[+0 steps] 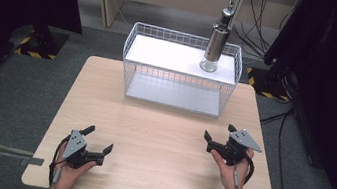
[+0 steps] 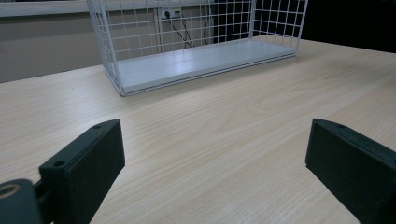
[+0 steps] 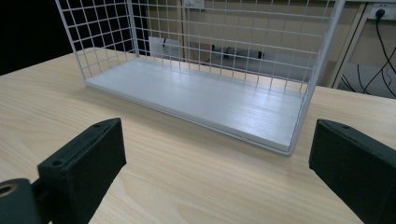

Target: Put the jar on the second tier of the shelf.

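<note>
A person's two hands rest low over the near half of a wooden table (image 1: pixel 162 124). The left gripper (image 1: pixel 98 141) and right gripper (image 1: pixel 219 131) both point toward the white wire rack (image 1: pixel 132 66) at the far edge, jaws spread wide, empty. A bottle (image 1: pixel 216 43) stands upright on the rack's top shelf.

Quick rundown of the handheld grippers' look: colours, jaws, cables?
Both match: the left gripper and right gripper have black bodies, each topped by a grey three-cornered plate. Jaws are blocky black pads with small screw holes. A dark cable trails from each toward the forearms, which are bare.
</note>
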### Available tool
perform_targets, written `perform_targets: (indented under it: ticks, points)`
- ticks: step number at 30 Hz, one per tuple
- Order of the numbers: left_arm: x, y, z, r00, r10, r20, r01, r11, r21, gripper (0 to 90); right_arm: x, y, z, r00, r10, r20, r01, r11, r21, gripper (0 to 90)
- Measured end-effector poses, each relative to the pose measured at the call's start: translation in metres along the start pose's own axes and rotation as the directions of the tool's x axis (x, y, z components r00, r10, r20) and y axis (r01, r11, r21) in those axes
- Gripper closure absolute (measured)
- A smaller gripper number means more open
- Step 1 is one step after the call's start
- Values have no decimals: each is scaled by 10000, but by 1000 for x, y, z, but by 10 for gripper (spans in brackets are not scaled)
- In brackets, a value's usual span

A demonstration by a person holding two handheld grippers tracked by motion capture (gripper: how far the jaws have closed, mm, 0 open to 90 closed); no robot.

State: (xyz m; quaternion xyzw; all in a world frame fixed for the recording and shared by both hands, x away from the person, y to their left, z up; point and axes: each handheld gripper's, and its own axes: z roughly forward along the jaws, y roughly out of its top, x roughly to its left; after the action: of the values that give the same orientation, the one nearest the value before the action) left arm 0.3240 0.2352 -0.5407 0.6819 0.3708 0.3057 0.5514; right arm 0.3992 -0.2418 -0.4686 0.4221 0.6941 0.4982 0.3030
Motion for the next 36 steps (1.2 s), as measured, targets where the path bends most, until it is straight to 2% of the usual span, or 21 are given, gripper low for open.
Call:
perform_targets:
  ticks: [36]
  points:
    - [0, 0, 0, 10000, 49, -46, -49, 10000, 19, 45, -11, -41, -29, 9985, 312, 448, -324, 9991, 279, 40]
